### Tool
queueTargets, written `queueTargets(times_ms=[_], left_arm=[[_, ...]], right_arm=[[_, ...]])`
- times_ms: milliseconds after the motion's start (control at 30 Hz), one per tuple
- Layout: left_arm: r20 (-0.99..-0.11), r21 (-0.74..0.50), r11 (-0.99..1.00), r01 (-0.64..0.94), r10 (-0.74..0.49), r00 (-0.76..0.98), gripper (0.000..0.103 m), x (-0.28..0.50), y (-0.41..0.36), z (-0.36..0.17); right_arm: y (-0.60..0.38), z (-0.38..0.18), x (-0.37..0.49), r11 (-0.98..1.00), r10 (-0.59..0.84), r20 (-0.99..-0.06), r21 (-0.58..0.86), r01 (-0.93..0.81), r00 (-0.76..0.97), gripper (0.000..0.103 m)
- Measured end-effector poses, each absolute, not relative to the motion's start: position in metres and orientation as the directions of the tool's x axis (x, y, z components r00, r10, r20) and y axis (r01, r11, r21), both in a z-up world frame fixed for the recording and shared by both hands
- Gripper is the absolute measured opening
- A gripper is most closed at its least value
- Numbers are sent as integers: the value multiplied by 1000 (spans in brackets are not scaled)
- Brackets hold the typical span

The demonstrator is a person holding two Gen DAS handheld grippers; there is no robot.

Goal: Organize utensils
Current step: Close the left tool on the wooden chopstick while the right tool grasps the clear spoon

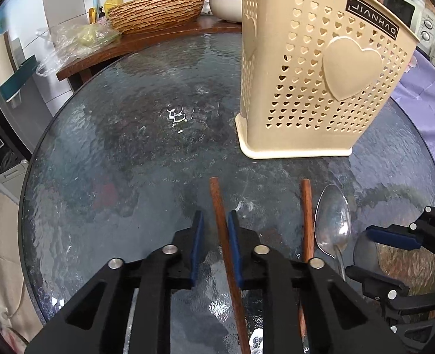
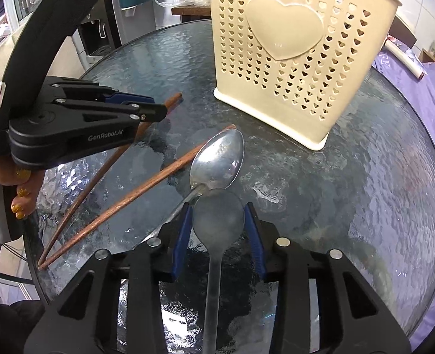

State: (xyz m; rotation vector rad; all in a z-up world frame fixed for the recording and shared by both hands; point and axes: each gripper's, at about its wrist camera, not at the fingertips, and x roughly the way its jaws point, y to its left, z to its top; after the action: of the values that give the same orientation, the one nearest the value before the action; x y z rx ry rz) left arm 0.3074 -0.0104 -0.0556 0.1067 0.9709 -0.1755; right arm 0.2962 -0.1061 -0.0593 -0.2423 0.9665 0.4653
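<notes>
A cream utensil holder (image 1: 311,88) with heart holes stands on the round glass table (image 1: 129,147); it also shows in the right wrist view (image 2: 291,59). Two brown wooden chopsticks lie on the glass. My left gripper (image 1: 215,221) is open, its blue pads on either side of one chopstick (image 1: 222,221). The second chopstick (image 1: 306,218) lies to the right, beside a metal spoon (image 1: 334,224). My right gripper (image 2: 219,218) is open around the bowl of a second spoon (image 2: 217,224) lying on the glass, just behind the first spoon (image 2: 217,162).
A wooden counter (image 1: 146,41) behind the table carries a woven bowl (image 1: 155,8), a white bowl (image 1: 225,4) and a plastic bag (image 1: 76,38). Purple cloth (image 2: 423,94) lies at the right. A microwave (image 1: 406,8) stands behind the holder.
</notes>
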Motion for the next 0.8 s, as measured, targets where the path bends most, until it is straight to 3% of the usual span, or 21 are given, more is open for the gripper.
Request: queueTargets(times_ms=[433,800], left_arm=[[-819,-38,985,166,-126,560,7,312,-5,-52],[-735,-92,978,189,-195,650,7,289,-1,-2]], right_arm=[[-121,-57,294,891,307,-811,60,-451,498,37],[-153,-13,284,901,388,-703,153,-407,596,37]])
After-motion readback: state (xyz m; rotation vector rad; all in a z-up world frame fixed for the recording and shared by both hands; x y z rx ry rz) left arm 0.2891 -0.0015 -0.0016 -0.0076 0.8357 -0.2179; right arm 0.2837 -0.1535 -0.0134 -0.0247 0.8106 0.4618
